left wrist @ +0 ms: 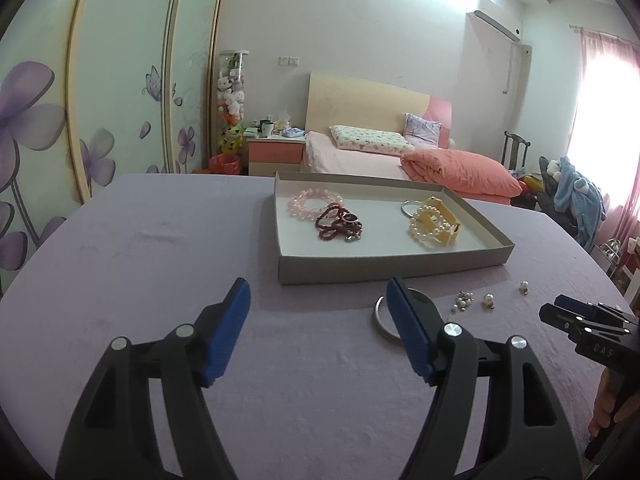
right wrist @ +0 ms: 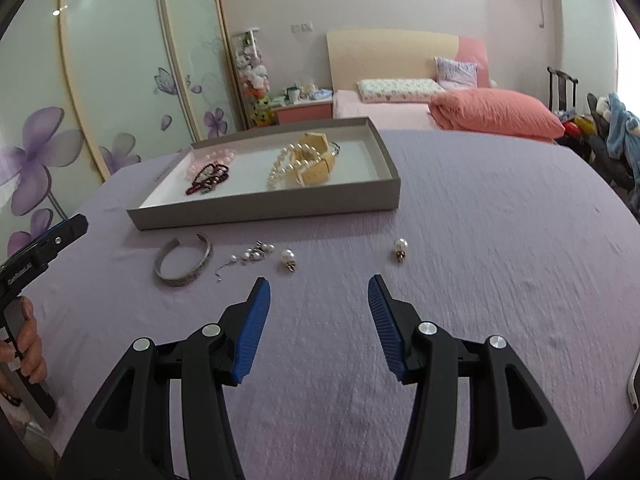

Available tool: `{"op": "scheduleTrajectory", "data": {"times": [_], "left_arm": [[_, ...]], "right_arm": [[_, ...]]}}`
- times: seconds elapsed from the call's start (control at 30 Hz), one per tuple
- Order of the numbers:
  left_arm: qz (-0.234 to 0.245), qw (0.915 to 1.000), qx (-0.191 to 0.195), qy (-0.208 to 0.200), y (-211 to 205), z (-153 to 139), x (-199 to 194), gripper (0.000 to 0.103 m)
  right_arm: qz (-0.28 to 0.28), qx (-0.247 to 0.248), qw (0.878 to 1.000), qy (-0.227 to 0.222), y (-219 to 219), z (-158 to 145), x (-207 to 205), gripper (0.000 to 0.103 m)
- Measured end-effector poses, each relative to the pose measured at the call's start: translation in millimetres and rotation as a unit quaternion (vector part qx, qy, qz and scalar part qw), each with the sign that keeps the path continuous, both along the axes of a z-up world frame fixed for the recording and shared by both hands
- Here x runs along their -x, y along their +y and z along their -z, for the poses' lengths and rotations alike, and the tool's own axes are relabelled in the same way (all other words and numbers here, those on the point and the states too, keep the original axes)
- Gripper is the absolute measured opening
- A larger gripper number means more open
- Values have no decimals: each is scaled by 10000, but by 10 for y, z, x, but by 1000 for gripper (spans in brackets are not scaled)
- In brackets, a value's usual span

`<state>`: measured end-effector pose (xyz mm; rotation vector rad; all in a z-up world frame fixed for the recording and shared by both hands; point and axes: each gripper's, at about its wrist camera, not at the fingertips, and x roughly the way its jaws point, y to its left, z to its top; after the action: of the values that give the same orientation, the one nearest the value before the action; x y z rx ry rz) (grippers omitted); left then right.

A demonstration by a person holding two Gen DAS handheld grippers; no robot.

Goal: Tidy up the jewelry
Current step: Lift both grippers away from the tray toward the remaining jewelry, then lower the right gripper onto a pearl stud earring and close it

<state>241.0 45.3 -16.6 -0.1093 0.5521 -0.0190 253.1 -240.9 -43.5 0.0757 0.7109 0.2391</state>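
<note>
Left wrist view. Left gripper (left wrist: 318, 294) fingers spread wide, nothing between them, nothing held. Flat grey cardboard tray (left wrist: 384, 266) straight ahead on the lilac cloth-covered surface (left wrist: 132, 264), already holding pale pink bead bracelet (left wrist: 308, 202), dark red bead strand (left wrist: 338, 222), white pearl bracelet (left wrist: 428, 222) looped with a cream square-link band (left wrist: 440, 210), and a thin silver ring-shaped hoop (left wrist: 410, 207). Open silver cuff bangle (left wrist: 382, 322) lying flat just behind the right-hand finger (left wrist: 412, 336), partly hidden by it; touching or not, cannot tell. Risks: finger tip clipping the bangle and skating it across the cloth; flat thin metal hard to pinch from above, likely to slip or tilt out; wide spread could also snag the cloth. Right gripper (left wrist: 576, 314) visible at the right edge, near the loose small pieces.

Right wrist view. Right gripper (right wrist: 319, 284) fingers roughly half open, empty. Ahead of the tips, outside the tray: small cluster of pearls on a fine chain (right wrist: 252, 256), round pearl drop earring (right wrist: 288, 260) just beyond the left-hand finger (right wrist: 252, 320), second matching pearl earring (right wrist: 400, 250) just beyond the right-hand one, both apart from the pads. Neither earring centred in the gap. Risks: closing here grabs only cloth; round pearls prone to roll or squirt out of ribbed pads; chain likely to drag neighbours along. Left gripper and holding hand (right wrist: 24, 344) close by at the left edge, collision possible if both converge on the bangle.
</note>
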Motion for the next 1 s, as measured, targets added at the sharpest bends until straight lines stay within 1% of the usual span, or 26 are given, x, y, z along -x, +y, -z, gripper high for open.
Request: {"op": "scheduleTrajectory", "data": {"times": [0.13,0.2,0.4,0.57,0.6,0.73,0.8,0.83,0.9,1.0], "left_arm": [[9,10000,16,2,-1,11,-23,69],[24,10000,-2,-9,-22,12,-43,69],[45,10000,-32,-8,-50,25,-87,69],[52,10000,-60,14,-73,29,-136,69],[55,10000,-66,20,-80,32,-149,69],[59,9999,-81,55,-83,52,-171,69],[69,9999,-80,73,-91,62,-180,69],[73,9999,-84,89,-96,67,-185,69],[95,9999,-83,111,-109,77,-186,69],[123,9998,-84,134,-126,79,-186,69]], "right_arm": [[185,21,9997,142,-105,55,-134,52],[333,38,9991,257,-160,90,-231,50],[551,12,9971,524,-298,152,-442,42],[641,54,9947,804,-336,225,-632,30],[652,55,9942,849,-339,239,-658,30],[695,190,9939,839,-313,232,-693,27],[748,304,9931,847,-308,233,-702,16],[755,355,9929,852,-304,233,-704,14],[751,365,9929,850,-313,233,-683,14],[753,195,9931,873,-349,227,-629,14]]}}
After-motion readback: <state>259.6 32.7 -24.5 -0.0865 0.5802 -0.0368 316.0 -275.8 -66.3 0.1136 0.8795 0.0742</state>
